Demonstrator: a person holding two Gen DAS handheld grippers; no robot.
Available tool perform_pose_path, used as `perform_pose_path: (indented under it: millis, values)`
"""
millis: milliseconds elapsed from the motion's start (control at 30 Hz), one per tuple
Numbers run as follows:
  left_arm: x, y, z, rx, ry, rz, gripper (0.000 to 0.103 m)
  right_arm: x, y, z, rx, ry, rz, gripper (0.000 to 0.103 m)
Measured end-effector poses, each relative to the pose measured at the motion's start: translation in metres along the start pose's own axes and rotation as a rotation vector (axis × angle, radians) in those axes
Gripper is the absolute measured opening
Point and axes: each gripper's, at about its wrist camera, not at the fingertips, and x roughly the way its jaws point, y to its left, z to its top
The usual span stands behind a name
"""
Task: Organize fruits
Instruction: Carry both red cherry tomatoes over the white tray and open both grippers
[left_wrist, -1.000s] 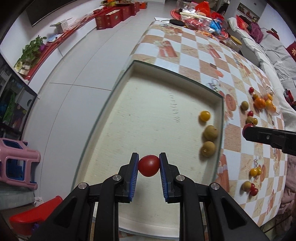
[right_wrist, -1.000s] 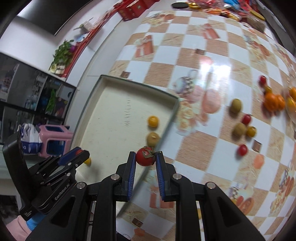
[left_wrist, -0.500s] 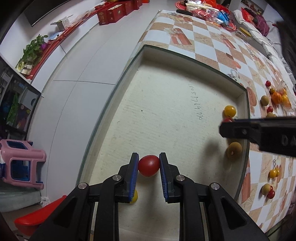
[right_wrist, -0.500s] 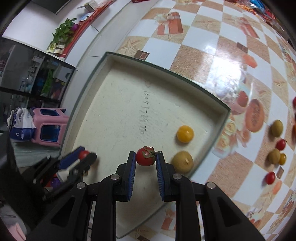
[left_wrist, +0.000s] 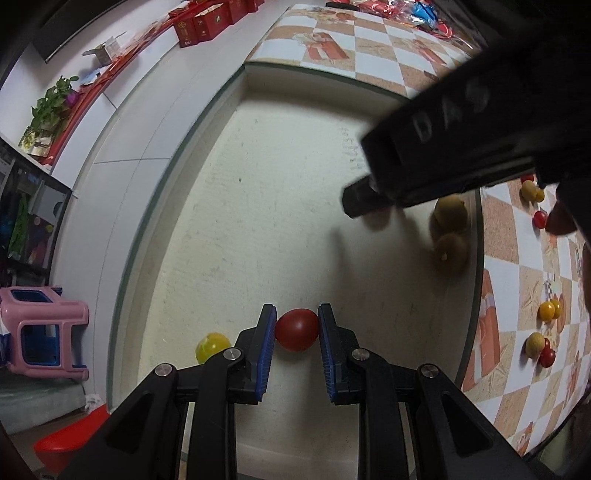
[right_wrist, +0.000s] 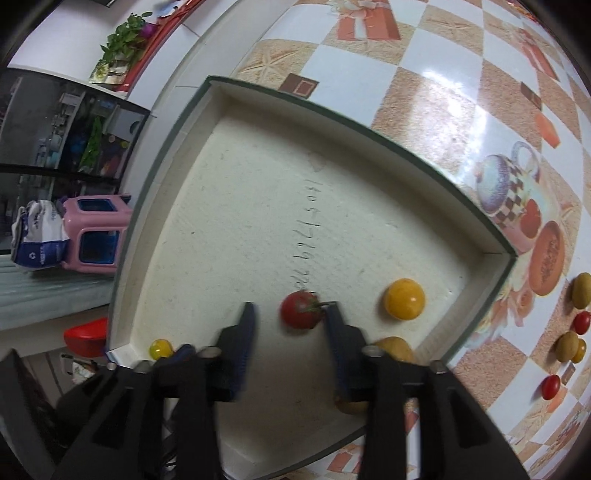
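The checkered surface (right_wrist: 436, 96) carries a shallow cream tray (right_wrist: 369, 125) filling mid-frame in both views. In the left wrist view, the left gripper (left_wrist: 296, 328) at lower centre pinches a red tomato (left_wrist: 296, 329) low over the tray floor. In the right wrist view, the right gripper (right_wrist: 291, 317) is spread, a stemmed tomato (right_wrist: 301, 309) between its fingers, nearer the right one.

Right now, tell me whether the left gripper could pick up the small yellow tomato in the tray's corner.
Probably not yet. The left gripper is shut on a red tomato; the yellow tomato lies just beside its left finger, unobstructed, once it lets go.
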Motion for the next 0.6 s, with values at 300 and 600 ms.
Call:
perform_pose_path:
  millis: [300,600]
  values:
    - [-0.013,0.002,-0.014,-0.004,-0.038,0.026,0.078,-0.030,0.004,0.007,0.033,-0.073,0.090,0.086]
    - [-0.025,-0.002,-0.021,0.015,0.015,0.051,0.078,-0.085,-0.010,-0.022,0.051,-0.197,0.089,0.103]
